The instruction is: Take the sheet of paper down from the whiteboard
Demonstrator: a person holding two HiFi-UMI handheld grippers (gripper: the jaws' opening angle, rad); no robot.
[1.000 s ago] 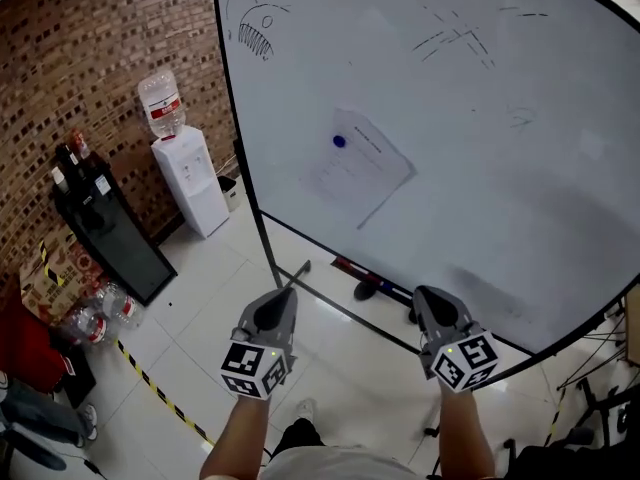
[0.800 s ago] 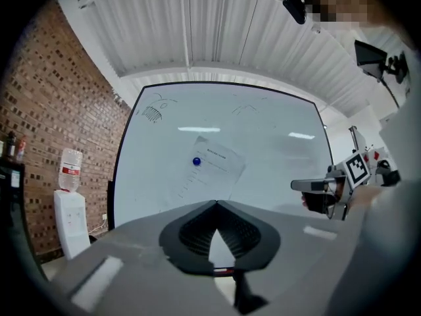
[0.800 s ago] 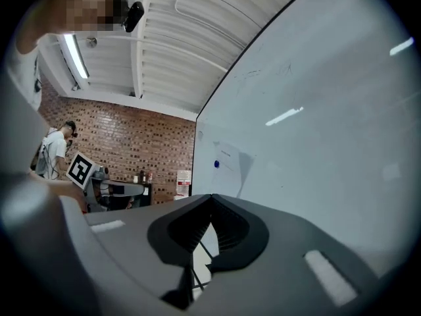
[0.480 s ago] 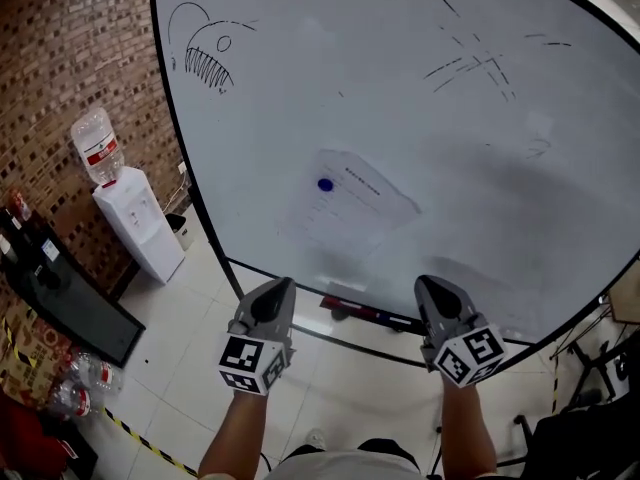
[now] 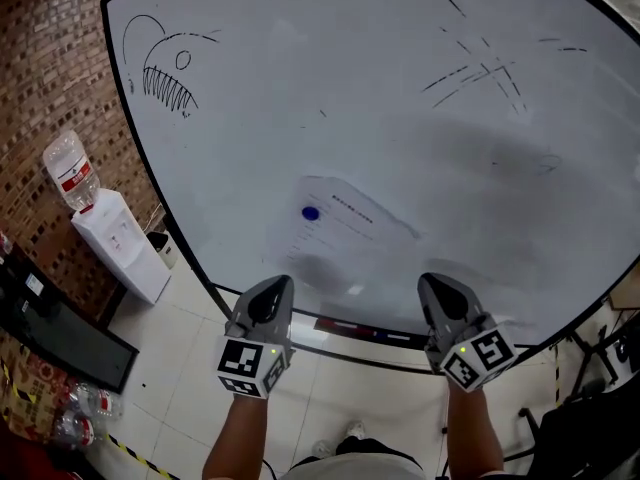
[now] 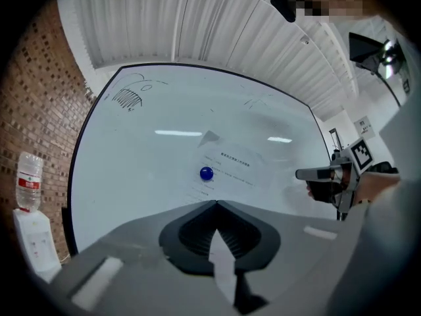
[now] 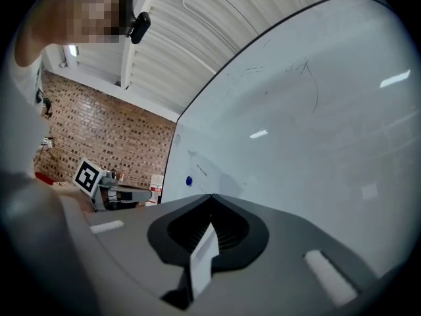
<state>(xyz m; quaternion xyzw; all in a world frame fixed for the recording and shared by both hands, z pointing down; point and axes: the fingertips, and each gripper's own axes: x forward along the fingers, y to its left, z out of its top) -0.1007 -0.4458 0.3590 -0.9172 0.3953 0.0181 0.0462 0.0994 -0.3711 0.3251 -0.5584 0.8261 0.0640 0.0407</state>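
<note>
Left side: red brick wall (image 5: pixel 40 78). White water dispenser (image 5: pixel 122 253) against it, bottle on top. Low black cabinet (image 5: pixel 55 328) nearby. White tiled floor (image 5: pixel 185 388), yellow-black tape strip (image 5: pixel 135 455). White ribbed ceiling (image 6: pixel 197 25).

Head view overhead; all views share whiteboard (image 5: pixel 400 148).

Sheet of paper (image 5: pixel 345 230) on whiteboard (image 5: pixel 400 118) (water dispenser (image 5: pixel 115 248) left).

A red brick wall (image 5: pixel 40 78) runs along the left side of the room. Against it stands a white water dispenser (image 5: pixel 125 253) topped with an upturned clear bottle (image 5: pixel 70 173). Near it sits a long black cabinet (image 5: pixel 55 328), with clear plastic bottles (image 5: pixel 75 413) clustered by its end on the pale tiled floor (image 5: pixel 190 408).
</note>
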